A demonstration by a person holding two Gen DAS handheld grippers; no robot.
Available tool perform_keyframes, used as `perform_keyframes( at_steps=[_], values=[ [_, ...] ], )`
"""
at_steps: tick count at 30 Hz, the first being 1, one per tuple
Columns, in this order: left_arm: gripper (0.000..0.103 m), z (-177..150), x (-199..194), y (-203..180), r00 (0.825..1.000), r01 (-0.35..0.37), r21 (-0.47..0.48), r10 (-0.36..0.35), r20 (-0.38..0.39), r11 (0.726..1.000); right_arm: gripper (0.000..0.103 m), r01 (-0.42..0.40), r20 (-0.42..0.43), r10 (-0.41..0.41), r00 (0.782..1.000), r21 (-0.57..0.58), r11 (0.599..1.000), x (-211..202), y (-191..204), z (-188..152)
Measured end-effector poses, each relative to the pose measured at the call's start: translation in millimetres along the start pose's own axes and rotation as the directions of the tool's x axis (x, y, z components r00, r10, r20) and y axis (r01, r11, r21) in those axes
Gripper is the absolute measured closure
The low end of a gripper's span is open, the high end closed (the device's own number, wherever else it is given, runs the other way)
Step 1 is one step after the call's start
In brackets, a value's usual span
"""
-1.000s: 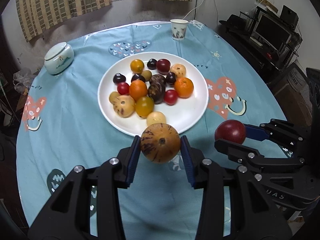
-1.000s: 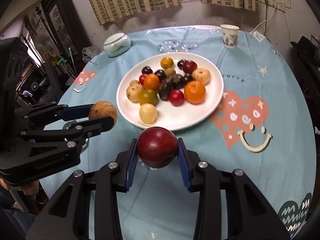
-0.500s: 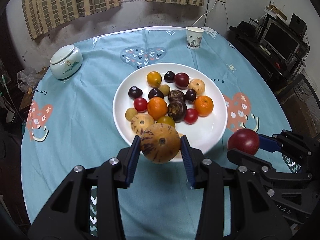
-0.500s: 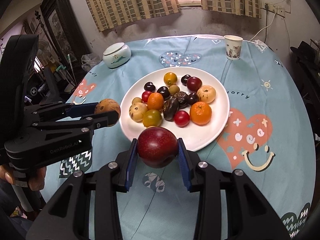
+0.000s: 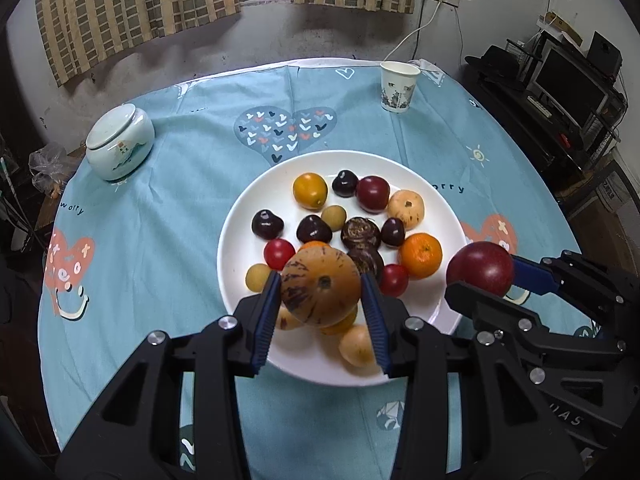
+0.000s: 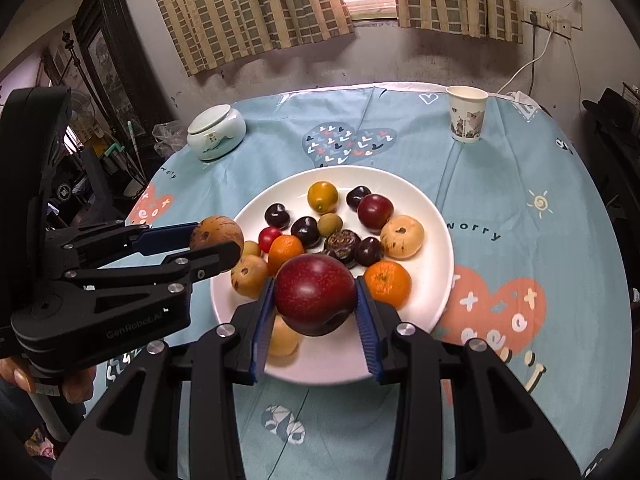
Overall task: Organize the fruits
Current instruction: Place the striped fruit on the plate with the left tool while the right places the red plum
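Carrying the last two fruits toward a nearly full white plate (image 5: 236, 240).

The left gripper (image 5: 320, 312) pinched a speckled tan fruit (image 5: 320, 286) over the plate's near edge; the right gripper (image 6: 316, 308) clamped a dark red plum (image 6: 315, 294) likewise. Ahead of both sat the gathered fruit (no strays showed on the cloth), so only the two set-downs seemed left.

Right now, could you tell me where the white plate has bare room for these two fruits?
The white plate is bare along its right rim, beyond the mandarin and the tan speckled fruit, and along its near edge beneath the right tongs. The middle and left are crowded with fruit. Off the plate, the cloth toward the paper cup is open.
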State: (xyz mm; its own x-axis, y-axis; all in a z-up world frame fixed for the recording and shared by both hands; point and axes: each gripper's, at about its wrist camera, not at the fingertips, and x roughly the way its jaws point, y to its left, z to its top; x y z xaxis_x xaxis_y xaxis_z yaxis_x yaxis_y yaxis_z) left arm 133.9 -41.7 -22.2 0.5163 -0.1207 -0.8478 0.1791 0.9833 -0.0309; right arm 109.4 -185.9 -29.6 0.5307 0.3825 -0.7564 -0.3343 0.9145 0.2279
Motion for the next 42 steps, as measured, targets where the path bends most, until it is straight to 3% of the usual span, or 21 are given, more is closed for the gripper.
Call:
perform_keyframes(
  at_steps=[17, 27, 36, 39, 41, 42],
  values=[
    [0.062, 9.2, 25.5, 32.1, 0.999, -0.031, -0.075, 0.029, -0.031, 0.997, 0.064, 0.039, -0.015, -0.039, 0.999, 0.038, 0.999, 19.4, -28.8, 6.6],
    [0.062, 13.6, 32.4, 18.3, 0.999, -0.006, -0.036, 0.004, -0.035, 0.999, 0.064, 0.026, -0.014, -0.026, 1.000, 0.021, 0.999, 24.9, -25.0, 11.7],
    [0.062, 21.9, 54.1, 15.7, 0.997, -0.033, -0.030, 0.031, -0.069, 0.999, 0.063, 0.020, -0.088, -0.018, 0.996, 0.023, 1.000, 69.9, -20.4, 33.8],
    [0.055, 21.5, 56.1, 22.0, 0.997, -0.035, -0.039, 0.033, -0.063, 0.999, 0.057, 0.016, -0.105, -0.012, 0.994, 0.041, 0.999, 74.0, -22.3, 36.4],
    [0.049, 21.9, 54.7, 24.7, 0.997, -0.051, -0.043, 0.049, -0.055, 0.998, 0.042, -0.001, -0.080, 0.006, 0.997, 0.060, 0.998, 68.2, -25.6, 38.7],
    [0.045, 22.6, 53.8, 26.8, 0.997, -0.049, -0.053, 0.046, -0.054, 0.997, 0.042, 0.000, -0.067, 0.004, 0.998, 0.069, 0.998, 64.7, -27.1, 40.1]
  ],
)
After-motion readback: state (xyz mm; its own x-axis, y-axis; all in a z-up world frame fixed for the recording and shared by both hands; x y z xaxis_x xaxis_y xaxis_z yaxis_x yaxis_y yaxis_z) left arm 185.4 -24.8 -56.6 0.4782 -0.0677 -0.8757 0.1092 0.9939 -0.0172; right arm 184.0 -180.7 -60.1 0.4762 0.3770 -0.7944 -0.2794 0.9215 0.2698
